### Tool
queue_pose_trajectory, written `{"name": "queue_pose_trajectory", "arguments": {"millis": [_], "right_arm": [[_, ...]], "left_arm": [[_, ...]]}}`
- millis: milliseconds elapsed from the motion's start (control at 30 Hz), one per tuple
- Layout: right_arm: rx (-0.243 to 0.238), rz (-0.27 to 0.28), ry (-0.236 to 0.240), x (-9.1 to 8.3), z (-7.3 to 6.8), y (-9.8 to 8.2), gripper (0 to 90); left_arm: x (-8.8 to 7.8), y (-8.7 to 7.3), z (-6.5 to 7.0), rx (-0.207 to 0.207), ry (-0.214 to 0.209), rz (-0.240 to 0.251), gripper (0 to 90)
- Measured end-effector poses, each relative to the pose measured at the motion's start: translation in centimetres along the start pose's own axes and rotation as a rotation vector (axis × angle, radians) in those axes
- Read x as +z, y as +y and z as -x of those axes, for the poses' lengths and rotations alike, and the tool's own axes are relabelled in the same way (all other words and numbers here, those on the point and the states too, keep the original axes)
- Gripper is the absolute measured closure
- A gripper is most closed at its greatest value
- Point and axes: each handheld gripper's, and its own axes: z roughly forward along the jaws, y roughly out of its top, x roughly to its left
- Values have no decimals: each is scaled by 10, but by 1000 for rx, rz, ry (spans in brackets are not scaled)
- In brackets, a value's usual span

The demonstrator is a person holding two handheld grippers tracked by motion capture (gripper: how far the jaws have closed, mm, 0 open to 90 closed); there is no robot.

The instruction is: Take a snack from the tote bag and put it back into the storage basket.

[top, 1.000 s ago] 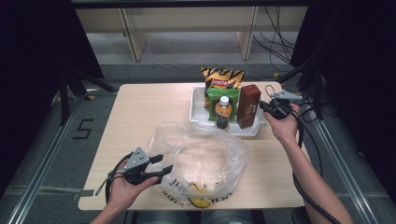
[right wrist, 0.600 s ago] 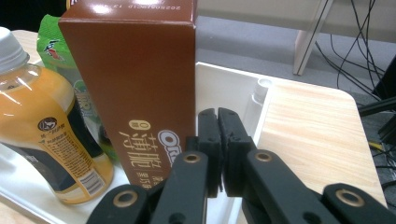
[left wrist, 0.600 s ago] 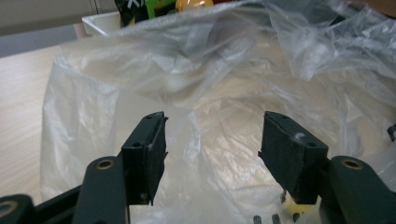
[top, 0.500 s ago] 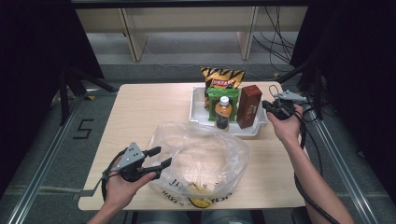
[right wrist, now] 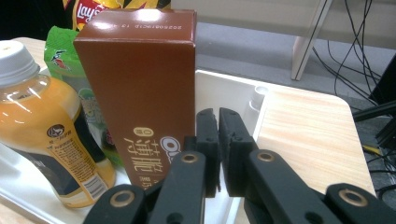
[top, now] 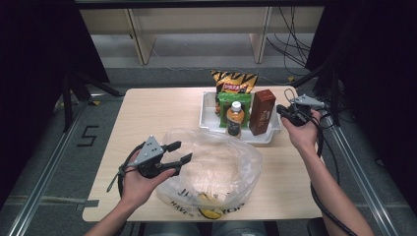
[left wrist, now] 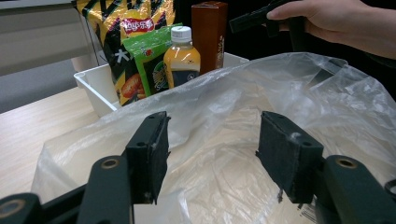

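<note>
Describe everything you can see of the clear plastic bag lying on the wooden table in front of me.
The clear plastic bag is thin, crinkled, translucent film with dark printed lettering and a yellow mark along its near edge. It lies on the light wooden table, puffed up, mouth gaping toward the left gripper, whose open jaws hover at the rim without pinching it. Inside it looks empty. Its far side sits close against the white plastic tray of snacks.

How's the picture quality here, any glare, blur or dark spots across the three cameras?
High view: soft overall, black surroundings, table evenly lit. Left gripper view: sharp jaws, bright sheen on the plastic bag. Right gripper view: glare on top of the brown box, the bottle slightly soft.
</note>
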Motion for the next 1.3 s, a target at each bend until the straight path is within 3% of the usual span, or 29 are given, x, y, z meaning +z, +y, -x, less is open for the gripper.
{"name": "queue_pose_trajectory", "arguments": {"millis": [333, 533, 600, 667, 767, 800, 867, 967, 1000, 1033, 1100, 1233, 1267, 1300], "right_arm": [[-28, 12, 20, -1, 0, 0, 847], [5, 22, 28, -7, -5, 6, 518], [-2, 6, 59, -7, -9, 6, 419], [-46, 18, 49, -6, -10, 6, 361], [-5, 23, 60, -7, -16, 8, 334], [-25, 33, 58, -5, -15, 8, 331], [-7, 26, 61, -5, -19, 10, 319], [-18, 32, 67, -3, -22, 11, 298], [-21, 56, 63, -1, -23, 11, 293], [-39, 41, 70, -1, -23, 12, 288], [-31, 33, 84, 1, -26, 12, 283], [-41, 28, 73, 6, -28, 13, 283], [-9, 20, 73, 6, -30, 14, 283], [-23, 25, 64, 8, -30, 15, 283]], "left_arm": [[13, 1, -3, -4, -5, -1, 434], [14, -3, -5, -13, -16, -1, 434], [14, -3, -5, -12, -9, -9, 433], [14, -3, -5, -11, -10, -11, 433], [15, -4, -4, -10, -13, -12, 433], [15, -4, -4, -13, -14, -13, 433], [15, -4, -4, -13, -14, -14, 432], [15, -5, -5, -14, -14, -16, 432], [15, -6, -5, -13, -14, -16, 432], [15, -6, -5, -15, -14, -16, 432], [14, -6, -5, -18, -18, -10, 432], [14, -7, -6, -18, -18, -10, 431], [14, -7, -6, -19, -18, -10, 432], [14, -7, -6, -19, -18, -9, 431]]}}
